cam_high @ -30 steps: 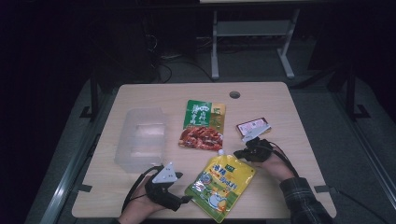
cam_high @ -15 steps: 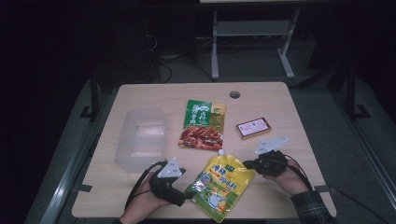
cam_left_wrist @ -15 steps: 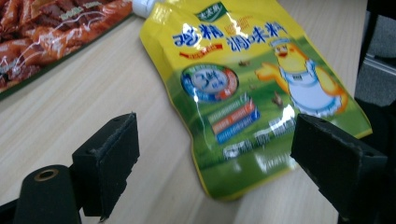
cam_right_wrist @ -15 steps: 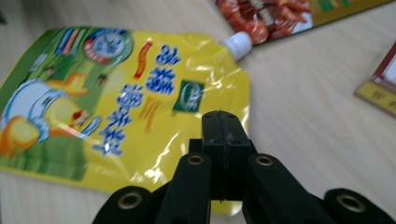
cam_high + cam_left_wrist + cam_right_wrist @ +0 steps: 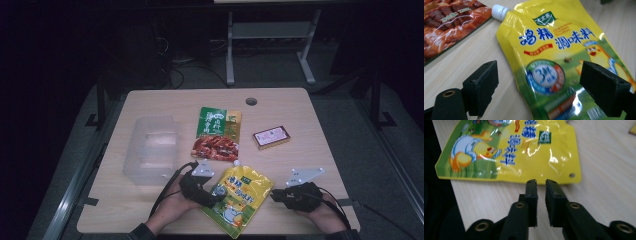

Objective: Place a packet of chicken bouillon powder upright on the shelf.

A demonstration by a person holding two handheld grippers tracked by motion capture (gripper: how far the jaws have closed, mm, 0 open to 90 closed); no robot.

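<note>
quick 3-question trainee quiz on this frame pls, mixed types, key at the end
1. True or false: the left gripper has its pads pressed on the yellow pouch.
2. Which lies nearest the clear plastic box? A) small red box B) green-and-red packet C) right gripper
3. Fill in: the pouch's white cap points toward the ___ packet.

Key: 1 false, jaws wide apart; 2 B; 3 green-and-red.

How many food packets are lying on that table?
2: a yellow spouted pouch at the near edge between the grippers, and a green-and-red packet mid-table. The small box to the right may hold food too.
</note>
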